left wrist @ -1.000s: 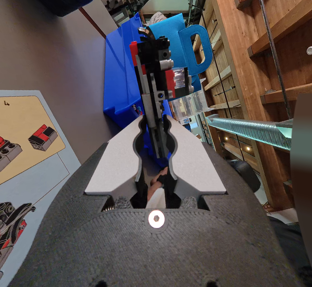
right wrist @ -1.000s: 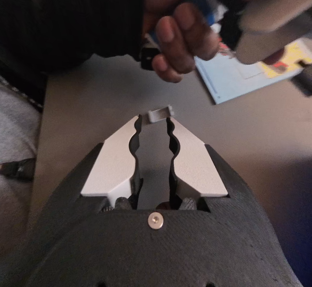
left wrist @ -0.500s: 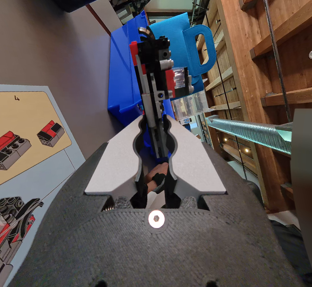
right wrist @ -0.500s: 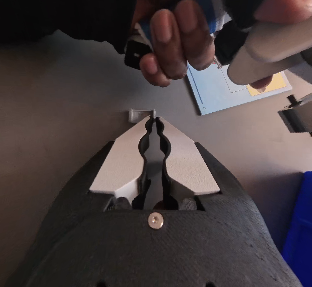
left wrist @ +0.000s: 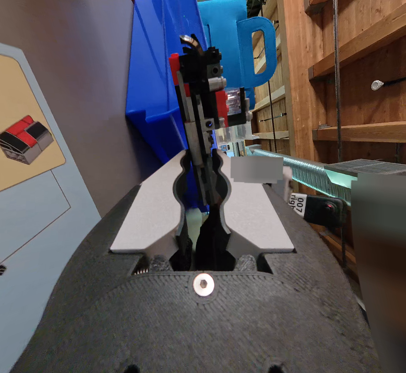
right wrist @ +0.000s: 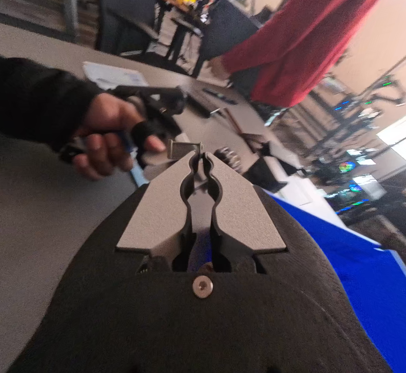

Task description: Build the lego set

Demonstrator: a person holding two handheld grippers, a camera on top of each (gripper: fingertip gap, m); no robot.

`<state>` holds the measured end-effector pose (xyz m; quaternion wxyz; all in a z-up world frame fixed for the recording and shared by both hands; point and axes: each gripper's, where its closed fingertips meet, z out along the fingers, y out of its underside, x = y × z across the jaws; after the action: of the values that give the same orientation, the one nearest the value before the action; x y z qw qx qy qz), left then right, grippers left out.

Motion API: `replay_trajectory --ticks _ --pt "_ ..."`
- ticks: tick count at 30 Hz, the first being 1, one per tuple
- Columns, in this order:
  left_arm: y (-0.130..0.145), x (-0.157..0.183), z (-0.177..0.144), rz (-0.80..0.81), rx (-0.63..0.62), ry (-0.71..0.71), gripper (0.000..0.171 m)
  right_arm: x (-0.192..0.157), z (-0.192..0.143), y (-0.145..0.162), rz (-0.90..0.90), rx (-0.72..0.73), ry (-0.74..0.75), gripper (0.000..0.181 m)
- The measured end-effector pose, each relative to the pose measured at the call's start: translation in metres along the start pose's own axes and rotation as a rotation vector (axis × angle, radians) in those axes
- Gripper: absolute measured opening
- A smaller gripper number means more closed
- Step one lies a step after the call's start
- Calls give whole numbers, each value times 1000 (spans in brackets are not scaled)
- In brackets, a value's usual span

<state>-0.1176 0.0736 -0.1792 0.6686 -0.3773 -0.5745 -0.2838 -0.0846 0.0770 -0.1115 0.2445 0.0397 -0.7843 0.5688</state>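
I am holding the model (left wrist: 198,107) in my left gripper (left wrist: 201,156), fingers closed tight on its lower grey and black end, so it is standing out ahead of me, tilted a little left. It is already carrying a good many parts: red and black bricks, grey pins, a clear piece on the right side. I am judging the build as partly done. How many steps are remaining I cannot say.

My right gripper (right wrist: 199,156) is pinching a small grey piece (right wrist: 183,150) by its right edge, fingers nearly touching. The piece is sticking out to the left of the tips and is up off the table (right wrist: 44,197). It is not yet on the model; fitting it is the step I am judging to be in hand.

For room, in the left wrist view the blue bin (left wrist: 151,72) is sitting close behind the model, with the manual (left wrist: 28,164) lying flat to the left. The right side is looking open. In the right wrist view the hand (right wrist: 109,136) on the other grip is just left of the piece, and the bin's blue rim (right wrist: 351,263) is running under my right side. That view is blurred, so I cannot tell the gaps finely. With so thin a pinch, the piece could twist as I am pressing it home.
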Motion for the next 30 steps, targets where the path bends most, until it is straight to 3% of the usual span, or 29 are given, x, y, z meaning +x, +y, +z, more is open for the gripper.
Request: replay_trajectory --ticks 4,10,30 --pt "6 0 4 -37 -16 16 21 33 11 -3 -177 -3 193 5" --pt "8 -1 5 -54 -22 13 21 34 24 23 -484 -84 347 5" --pt "11 -6 5 -56 -28 -16 22 28 36 47 -980 -192 475 5"
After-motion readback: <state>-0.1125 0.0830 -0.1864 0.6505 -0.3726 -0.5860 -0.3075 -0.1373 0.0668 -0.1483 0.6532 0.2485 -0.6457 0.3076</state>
